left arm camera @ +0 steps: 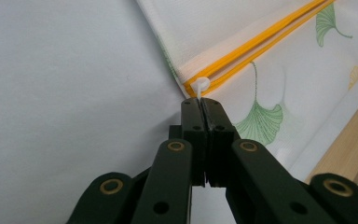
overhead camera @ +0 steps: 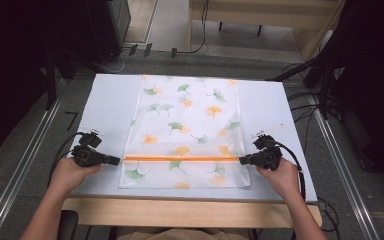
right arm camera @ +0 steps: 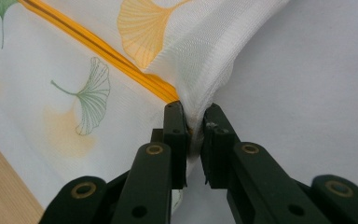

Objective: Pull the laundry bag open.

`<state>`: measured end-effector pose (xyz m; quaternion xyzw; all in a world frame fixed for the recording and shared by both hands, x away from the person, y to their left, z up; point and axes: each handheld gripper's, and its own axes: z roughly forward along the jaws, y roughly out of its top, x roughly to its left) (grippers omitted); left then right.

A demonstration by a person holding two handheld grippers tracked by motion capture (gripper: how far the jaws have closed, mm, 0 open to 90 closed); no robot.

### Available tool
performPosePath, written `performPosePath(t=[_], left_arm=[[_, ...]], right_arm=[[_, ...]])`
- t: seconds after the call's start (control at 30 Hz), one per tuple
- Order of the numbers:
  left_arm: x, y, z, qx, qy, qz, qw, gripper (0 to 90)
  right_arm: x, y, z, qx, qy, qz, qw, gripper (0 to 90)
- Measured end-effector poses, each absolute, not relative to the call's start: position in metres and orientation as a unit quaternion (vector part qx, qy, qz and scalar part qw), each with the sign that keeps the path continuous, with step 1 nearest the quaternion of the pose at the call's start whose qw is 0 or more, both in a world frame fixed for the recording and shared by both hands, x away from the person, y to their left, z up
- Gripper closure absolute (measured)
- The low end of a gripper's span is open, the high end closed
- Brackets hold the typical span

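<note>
A white mesh bag (overhead camera: 187, 120) printed with green and orange ginkgo leaves lies flat on the white table (overhead camera: 110, 100). An orange zipper (overhead camera: 180, 158) runs across it near the front. My left gripper (overhead camera: 117, 160) lies at the zipper's left end, shut on the small white zipper pull (left arm camera: 199, 86). My right gripper (overhead camera: 241, 160) is at the zipper's right end. In the right gripper view the bag's mesh edge (right arm camera: 200, 51) is bunched and pinched between its jaws (right arm camera: 193, 114), lifted slightly off the table.
The table's wooden front edge (overhead camera: 180, 210) runs just behind both hands. Bare white tabletop lies left and right of the bag. Cables (overhead camera: 305, 100) trail on the floor to the right, and metal rails (overhead camera: 25, 155) flank the table.
</note>
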<state>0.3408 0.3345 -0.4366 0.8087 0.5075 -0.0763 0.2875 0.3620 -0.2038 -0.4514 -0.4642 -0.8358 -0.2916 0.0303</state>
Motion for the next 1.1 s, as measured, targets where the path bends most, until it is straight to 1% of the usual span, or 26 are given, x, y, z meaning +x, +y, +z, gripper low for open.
performPosePath(t=[0.33, 0.43, 0.5, 0.63, 0.7, 0.8, 0.87, 0.97, 1.1], left_arm=[[0.342, 0.334, -0.44, 0.811, 0.508, -0.077, 0.281, 88.0], [0.343, 0.335, -0.441, 0.809, 0.51, -0.076, 0.282, 86.2], [0.343, 0.335, -0.441, 0.81, 0.509, -0.077, 0.281, 85.3], [0.344, 0.333, -0.44, 0.808, 0.507, -0.078, 0.29, 78.7], [0.343, 0.332, -0.439, 0.806, 0.505, -0.078, 0.299, 76.2], [0.343, 0.332, -0.438, 0.805, 0.503, -0.075, 0.305, 71.8], [0.344, 0.333, -0.437, 0.804, 0.504, -0.074, 0.308, 66.7], [0.344, 0.335, -0.435, 0.799, 0.504, -0.065, 0.321, 62.2], [0.343, 0.334, -0.432, 0.793, 0.502, -0.057, 0.341, 52.2]], right_arm=[[0.361, -0.202, -0.458, -0.468, -0.838, -0.278, 0.036, 82.5], [0.361, -0.203, -0.459, -0.468, -0.838, -0.279, 0.037, 79.9], [0.361, -0.205, -0.461, -0.463, -0.837, -0.289, 0.04, 75.9], [0.36, -0.205, -0.46, -0.458, -0.837, -0.296, 0.034, 65.6], [0.36, -0.205, -0.459, -0.457, -0.839, -0.295, 0.026, 63.0], [0.36, -0.209, -0.458, -0.461, -0.835, -0.301, 0.018, 60.4], [0.361, -0.212, -0.456, -0.467, -0.829, -0.308, 0.019, 60.2], [0.361, -0.215, -0.454, -0.47, -0.823, -0.318, 0.013, 59.5], [0.36, -0.216, -0.45, -0.467, -0.819, -0.333, -0.002, 57.7]])
